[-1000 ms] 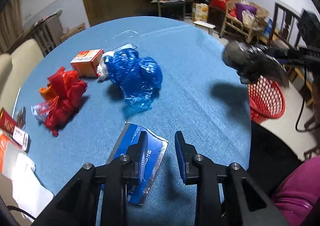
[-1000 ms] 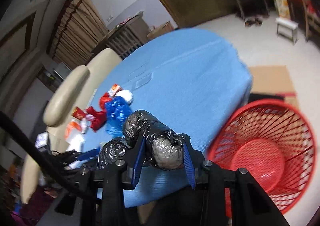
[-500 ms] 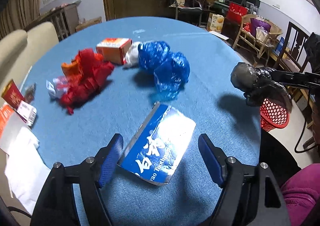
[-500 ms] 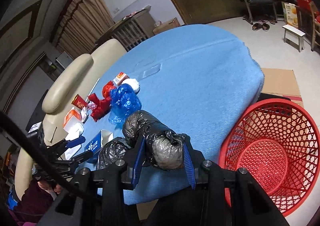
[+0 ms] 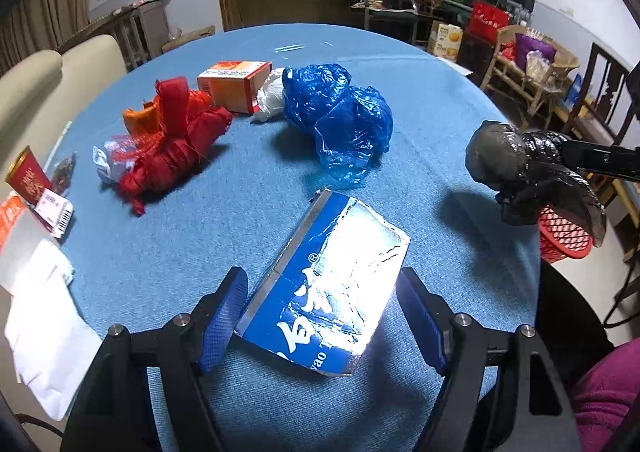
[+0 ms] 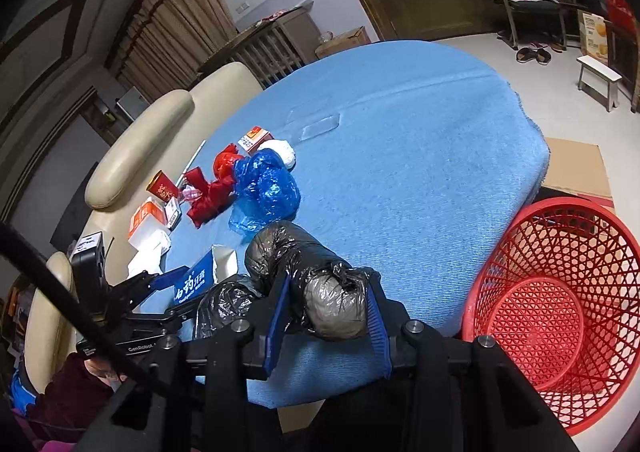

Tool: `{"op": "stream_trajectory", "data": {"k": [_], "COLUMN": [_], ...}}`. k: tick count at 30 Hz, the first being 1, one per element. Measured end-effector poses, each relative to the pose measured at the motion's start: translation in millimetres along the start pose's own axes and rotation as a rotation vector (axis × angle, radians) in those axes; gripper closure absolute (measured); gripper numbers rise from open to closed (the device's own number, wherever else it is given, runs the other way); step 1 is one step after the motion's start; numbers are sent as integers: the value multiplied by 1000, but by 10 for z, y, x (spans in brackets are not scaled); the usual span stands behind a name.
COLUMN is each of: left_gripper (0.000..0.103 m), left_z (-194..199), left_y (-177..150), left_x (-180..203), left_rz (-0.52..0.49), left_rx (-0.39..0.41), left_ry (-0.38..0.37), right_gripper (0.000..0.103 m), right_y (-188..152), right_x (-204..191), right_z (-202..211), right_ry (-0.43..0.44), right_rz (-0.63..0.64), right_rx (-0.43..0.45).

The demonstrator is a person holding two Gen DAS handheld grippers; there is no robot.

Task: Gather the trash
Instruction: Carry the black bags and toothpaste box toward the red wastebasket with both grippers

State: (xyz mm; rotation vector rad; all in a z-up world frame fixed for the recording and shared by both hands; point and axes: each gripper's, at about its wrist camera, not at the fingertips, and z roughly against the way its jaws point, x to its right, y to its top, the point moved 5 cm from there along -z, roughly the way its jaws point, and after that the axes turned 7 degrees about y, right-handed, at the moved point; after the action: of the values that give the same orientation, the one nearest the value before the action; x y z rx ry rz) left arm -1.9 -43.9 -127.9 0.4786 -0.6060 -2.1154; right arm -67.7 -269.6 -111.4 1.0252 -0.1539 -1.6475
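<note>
A flattened blue and silver carton (image 5: 328,284) lies on the blue tablecloth (image 5: 420,92). My left gripper (image 5: 322,316) stands open low over it, one pad on each side and neither pressing on it. My right gripper (image 6: 328,312) is shut on a crumpled black plastic bag (image 6: 296,264) and holds it in the air above the table's near right edge. In the left wrist view that black bag (image 5: 520,172) hangs at the right. A red mesh basket (image 6: 560,300) stands on the floor just right of the table, with nothing visible inside.
More trash lies across the far half of the table: a blue plastic bag (image 5: 340,120), a red bag (image 5: 172,148), an orange box (image 5: 236,84), a white wad (image 5: 272,96). A red can (image 5: 28,176) and white paper (image 5: 44,312) sit at the left edge. A beige sofa (image 6: 140,140) stands behind.
My left gripper's jaws went from nearly closed to wide apart and now straddle the carton. The right gripper has shifted a little sideways, still holding the black bag.
</note>
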Motion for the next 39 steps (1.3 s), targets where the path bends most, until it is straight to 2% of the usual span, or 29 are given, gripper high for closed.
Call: {"op": "stream_trajectory", "data": {"k": [1, 2, 6, 10, 14, 34, 39], "left_gripper": [27, 32, 32, 38, 38, 38, 38], "left_z": [14, 33, 58, 119, 198, 463, 506], "left_y": [8, 23, 75, 118, 158, 300, 350], "left_x": [12, 38, 90, 135, 141, 175, 213], "left_rz": [-2, -2, 0, 10, 23, 48, 36], "left_rx": [1, 1, -14, -9, -1, 47, 44], "left_ry": [12, 28, 101, 123, 153, 164, 201], "right_gripper": [64, 64, 64, 64, 64, 64, 64], "right_y": [1, 2, 3, -3, -2, 5, 15], "right_x": [-7, -6, 8, 9, 1, 13, 25], "right_z": [2, 4, 22, 36, 38, 90, 127], "right_ry": [5, 5, 7, 9, 11, 10, 10], "right_rz": [0, 0, -3, -5, -4, -11, -18], "right_rx": [0, 1, 5, 8, 7, 23, 37]}}
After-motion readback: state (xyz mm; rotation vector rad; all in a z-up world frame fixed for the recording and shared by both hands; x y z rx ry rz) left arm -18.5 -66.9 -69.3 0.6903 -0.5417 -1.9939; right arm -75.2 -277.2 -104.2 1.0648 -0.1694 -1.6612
